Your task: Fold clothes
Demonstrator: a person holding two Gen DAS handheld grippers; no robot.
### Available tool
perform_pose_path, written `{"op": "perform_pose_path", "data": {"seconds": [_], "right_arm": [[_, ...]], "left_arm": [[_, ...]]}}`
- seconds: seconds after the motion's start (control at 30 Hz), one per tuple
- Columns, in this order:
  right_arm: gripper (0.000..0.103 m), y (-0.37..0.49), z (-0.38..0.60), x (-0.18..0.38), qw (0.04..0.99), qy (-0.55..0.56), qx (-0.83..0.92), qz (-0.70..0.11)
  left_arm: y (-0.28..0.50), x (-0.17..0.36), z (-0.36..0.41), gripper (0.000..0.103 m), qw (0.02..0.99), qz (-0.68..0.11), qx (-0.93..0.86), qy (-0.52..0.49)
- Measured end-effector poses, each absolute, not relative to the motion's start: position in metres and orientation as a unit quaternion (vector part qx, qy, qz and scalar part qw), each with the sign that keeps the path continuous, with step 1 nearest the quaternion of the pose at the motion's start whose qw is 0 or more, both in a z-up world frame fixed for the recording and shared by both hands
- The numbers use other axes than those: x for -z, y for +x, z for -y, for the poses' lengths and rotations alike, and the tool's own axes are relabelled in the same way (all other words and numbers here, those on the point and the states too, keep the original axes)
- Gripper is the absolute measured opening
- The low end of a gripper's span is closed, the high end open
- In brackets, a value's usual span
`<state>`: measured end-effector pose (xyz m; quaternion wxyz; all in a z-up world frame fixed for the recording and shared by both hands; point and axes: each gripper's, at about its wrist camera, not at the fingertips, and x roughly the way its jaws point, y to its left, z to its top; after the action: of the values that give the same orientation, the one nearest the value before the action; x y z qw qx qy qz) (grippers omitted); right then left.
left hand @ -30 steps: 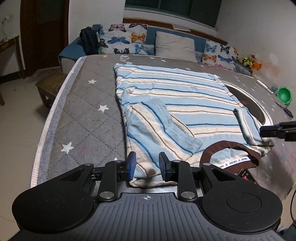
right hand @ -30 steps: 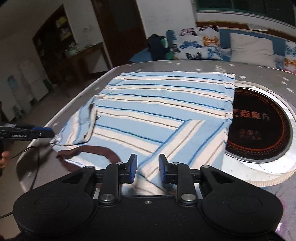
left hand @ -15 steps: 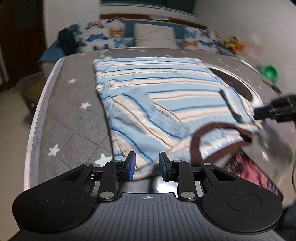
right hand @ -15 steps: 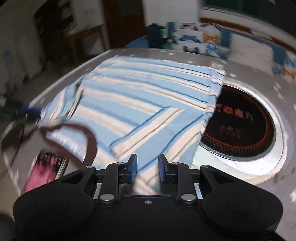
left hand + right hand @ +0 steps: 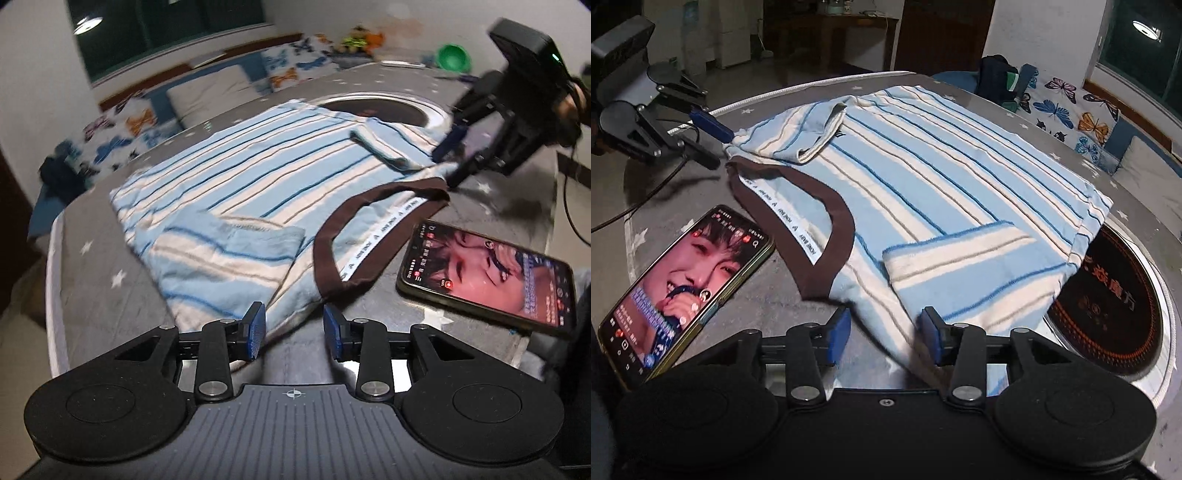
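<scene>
**Striped shirt flat on the table, both grippers at its shoulders**

The left gripper is low over the near edge of the table, and its blue pads are spread apart with nothing between them. The left shoulder edge of the shirt lies just in front of the gap. The shirt is light blue with white, blue and brown stripes, and it lies flat on the grey table cover with stars. Its left sleeve is folded inward onto the body. The brown collar points toward the near edge, and a white label strip shows inside it.

Just to the right of the collar a phone lies on the table, with the screen lit.

The right gripper is also spread open and holds nothing; the right shoulder of the shirt lies between and under its pads. The right sleeve is folded over the body too. Under the far right edge of the shirt a round black cooktop is set into the table.
</scene>
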<state>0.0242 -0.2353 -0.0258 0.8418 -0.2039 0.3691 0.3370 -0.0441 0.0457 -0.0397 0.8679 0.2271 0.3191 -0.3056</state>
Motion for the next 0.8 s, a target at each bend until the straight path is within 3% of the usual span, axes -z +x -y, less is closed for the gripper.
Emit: {"op": "perform_pose_path", "data": {"seconds": [0.13, 0.23, 0.27, 0.47, 0.8], "right_arm": [[0.019, 0.027, 0.234, 0.025, 0.843, -0.193, -0.338, -0.371], [0.01, 0.025, 0.233, 0.023, 0.847, -0.194, -0.334, -0.365], [0.008, 0.024, 0.233, 0.022, 0.849, -0.192, -0.334, -0.362], [0.005, 0.008, 0.239, 0.0, 0.862, -0.172, -0.332, -0.342], [0.005, -0.067, 0.245, -0.052, 0.857, -0.163, -0.354, -0.338]], "left_arm": [[-0.036, 0.048, -0.04, 0.036, 0.859, -0.32, 0.319, 0.241], [-0.029, 0.05, -0.042, 0.013, 0.866, -0.324, 0.313, 0.215], [-0.027, 0.05, -0.043, 0.012, 0.87, -0.326, 0.309, 0.204], [-0.04, 0.024, -0.063, 0.009, 0.901, -0.301, 0.292, 0.112], [-0.126, -0.024, -0.073, 0.009, 0.912, -0.279, 0.291, 0.07]]}}
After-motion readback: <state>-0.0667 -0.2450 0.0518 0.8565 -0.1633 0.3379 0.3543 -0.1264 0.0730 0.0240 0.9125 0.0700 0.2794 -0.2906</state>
